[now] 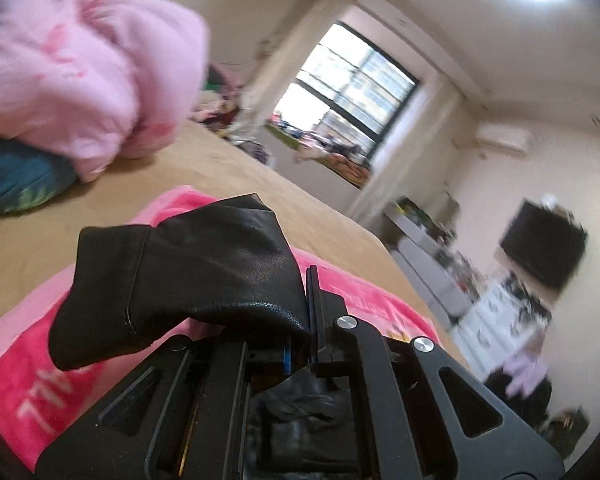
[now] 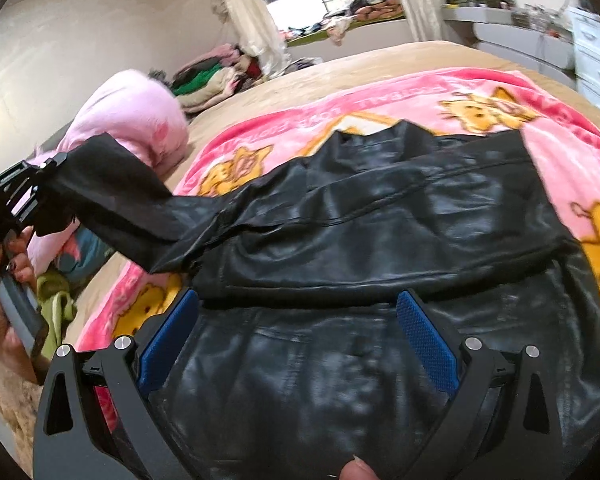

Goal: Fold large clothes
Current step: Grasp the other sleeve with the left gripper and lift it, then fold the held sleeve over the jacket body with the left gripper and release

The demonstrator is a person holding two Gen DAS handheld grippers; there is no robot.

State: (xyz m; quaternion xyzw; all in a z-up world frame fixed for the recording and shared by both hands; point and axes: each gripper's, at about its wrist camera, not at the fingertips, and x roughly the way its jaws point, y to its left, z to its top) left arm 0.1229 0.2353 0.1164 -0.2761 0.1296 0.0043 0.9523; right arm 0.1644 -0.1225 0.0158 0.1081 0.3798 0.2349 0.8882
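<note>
L gripper (image 2: 40,184) is raised off the bed's left side, tilted up, clamped on the sleeve (image 2: 112,196) end w/ sleeve lifted. R gripper (image 2: 296,344) is low over the jacket (image 2: 380,220), fingers wide apart. Jacket lies spread on the blanket (image 2: 480,92) betw. them.

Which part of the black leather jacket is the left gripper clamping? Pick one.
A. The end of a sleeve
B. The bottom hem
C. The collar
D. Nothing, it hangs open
A. In the right wrist view the left gripper is shut on the end of a sleeve, lifted off the pink blanket, while the black leather jacket lies flat and the right gripper hangs open above it.
</note>
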